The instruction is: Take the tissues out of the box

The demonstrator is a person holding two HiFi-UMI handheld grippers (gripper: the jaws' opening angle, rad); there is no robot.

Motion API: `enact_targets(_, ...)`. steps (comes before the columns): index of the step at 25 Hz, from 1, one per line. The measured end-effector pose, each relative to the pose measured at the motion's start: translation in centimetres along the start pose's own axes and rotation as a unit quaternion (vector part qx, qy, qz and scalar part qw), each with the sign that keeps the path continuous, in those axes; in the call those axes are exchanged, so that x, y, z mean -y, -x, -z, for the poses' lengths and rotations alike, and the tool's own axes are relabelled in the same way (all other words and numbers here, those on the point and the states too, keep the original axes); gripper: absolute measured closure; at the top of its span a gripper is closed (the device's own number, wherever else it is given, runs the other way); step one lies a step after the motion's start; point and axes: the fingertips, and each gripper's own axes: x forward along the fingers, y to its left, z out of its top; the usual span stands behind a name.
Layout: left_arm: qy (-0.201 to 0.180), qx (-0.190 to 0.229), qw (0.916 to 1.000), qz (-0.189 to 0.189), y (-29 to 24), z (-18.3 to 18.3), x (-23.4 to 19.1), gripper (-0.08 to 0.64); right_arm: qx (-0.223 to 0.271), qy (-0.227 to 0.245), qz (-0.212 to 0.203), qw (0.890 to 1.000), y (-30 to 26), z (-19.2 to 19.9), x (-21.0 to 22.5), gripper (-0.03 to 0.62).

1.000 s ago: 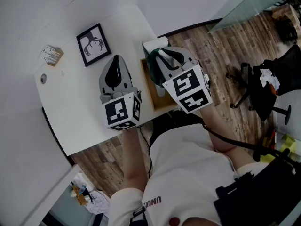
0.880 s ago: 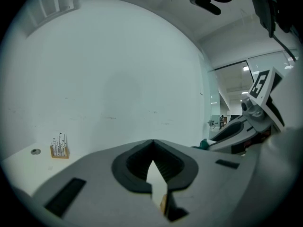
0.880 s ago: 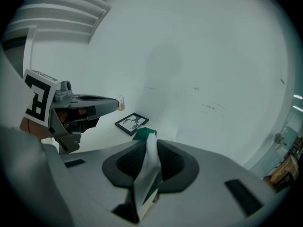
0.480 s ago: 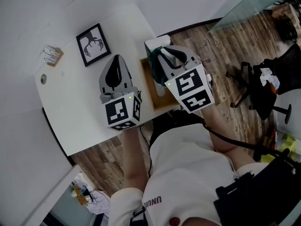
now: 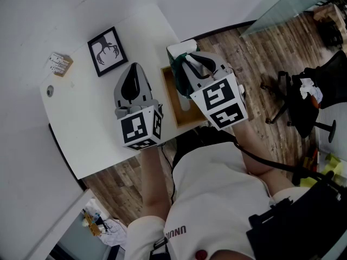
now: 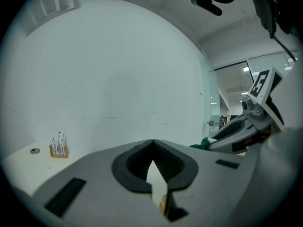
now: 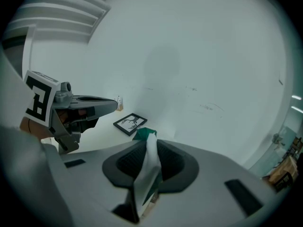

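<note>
White wall (image 5: 43, 15) along the far side, plank wood floor (image 5: 255, 53) spreading out to the right, and a white counter (image 5: 87, 123) wedged against that wall. A black office chair (image 5: 301, 104) stands out on the floor, well clear of the counter. At the counter's right edge lies a wooden tray (image 5: 172, 99), with the green tissue box (image 5: 174, 69) at its far end. The right claw (image 5: 181, 64) is pinched on a white tissue (image 5: 180, 49) that rises out of the box top. The left claw (image 5: 134, 68) hovers mid-counter with its tips together and nothing between them. A framed antler picture (image 5: 108, 51) lies near the far edge, and a small wooden holder (image 5: 59, 64) sits towards the far left corner.
</note>
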Motion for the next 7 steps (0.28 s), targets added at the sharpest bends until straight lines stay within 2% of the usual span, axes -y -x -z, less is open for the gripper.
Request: enact_targets(7, 0.001, 0.0, 1.0, -0.001, -0.02, 0.11, -0.24, 0.548, 0.001, 0.003, -0.002, 1.0, -0.22, -0.16, -0.22, 0.509)
